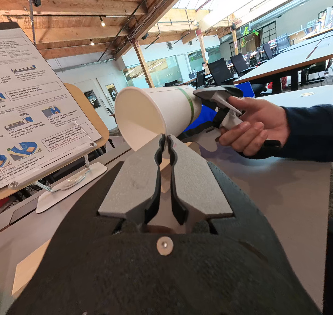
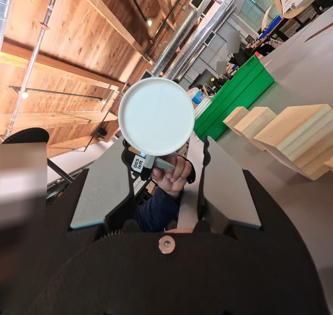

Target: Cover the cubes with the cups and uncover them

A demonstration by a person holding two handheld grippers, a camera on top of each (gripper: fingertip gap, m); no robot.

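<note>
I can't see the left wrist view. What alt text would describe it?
A white paper cup with a green band lies sideways in mid-air, its rim pinched between the closed fingers of the left gripper. A hand holds the right gripper at the cup's base end. A printed instruction sheet on a stand stands at left.

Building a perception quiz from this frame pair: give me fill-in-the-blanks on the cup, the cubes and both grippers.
1. The left gripper is shut on the ___ of the white paper cup.
2. A thin ___ band circles the cup near its base.
3. The jaws of the right gripper stand ___, facing the cup's flat bottom.
4. The pale cubes in a row on the grey table are made of ___.

Missing words: rim; green; open; wood
</note>
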